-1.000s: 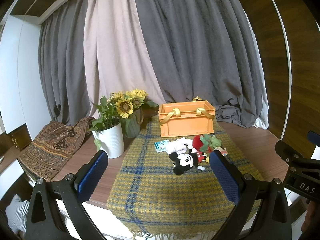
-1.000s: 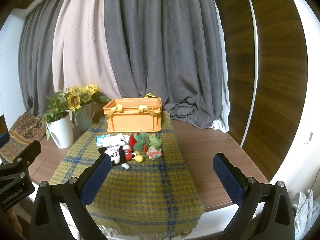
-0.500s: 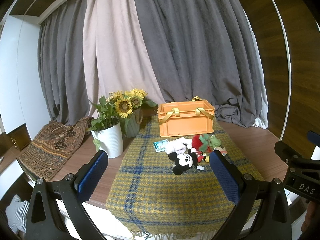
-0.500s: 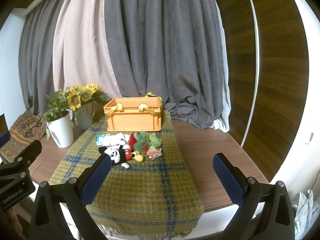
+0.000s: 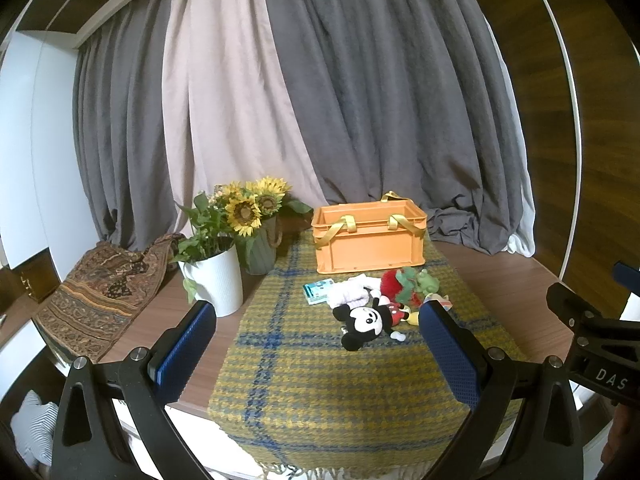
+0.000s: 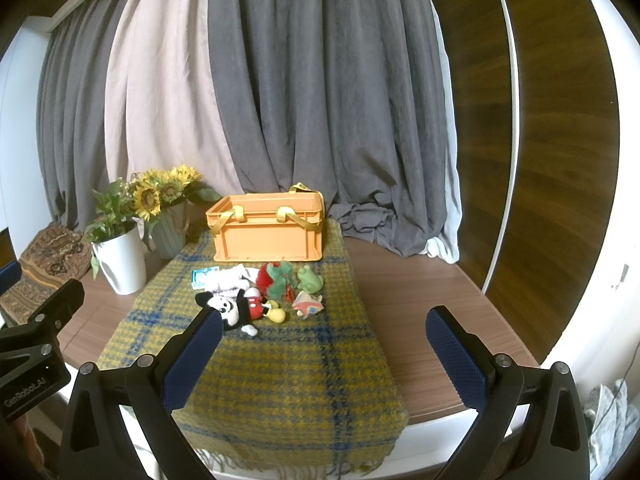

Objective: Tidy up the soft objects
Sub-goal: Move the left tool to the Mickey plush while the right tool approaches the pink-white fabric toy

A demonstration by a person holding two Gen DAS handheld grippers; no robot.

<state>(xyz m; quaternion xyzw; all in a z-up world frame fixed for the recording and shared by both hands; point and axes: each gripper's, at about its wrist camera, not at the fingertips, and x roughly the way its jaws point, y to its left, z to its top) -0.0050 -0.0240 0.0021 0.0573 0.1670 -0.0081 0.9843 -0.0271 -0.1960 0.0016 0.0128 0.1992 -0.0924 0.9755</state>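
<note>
A pile of soft toys lies on the yellow-blue plaid cloth (image 5: 320, 380) in front of an orange crate (image 5: 368, 240) with yellow handles. It holds a Mickey Mouse plush (image 5: 366, 320), a white cloth toy (image 5: 350, 294), a red strawberry plush (image 5: 394, 286) and a green frog (image 5: 427, 280). The right wrist view shows Mickey (image 6: 236, 308), the frog (image 6: 309, 278), a small pink fabric house (image 6: 307, 306) and the crate (image 6: 267, 232). My left gripper (image 5: 316, 320) is open and empty, short of the pile. My right gripper (image 6: 322, 322) is open and empty, back from the toys.
A white pot with a green plant (image 5: 214, 276) and a green vase of sunflowers (image 5: 260, 240) stand left of the cloth. A patterned fabric bag (image 5: 100, 292) lies at the far left. A teal tissue packet (image 5: 318, 292) lies beside the toys. Grey curtains hang behind.
Both views have shifted only slightly; the toys sit a touch lower and closer in the frames. Both grippers stay open and empty.
</note>
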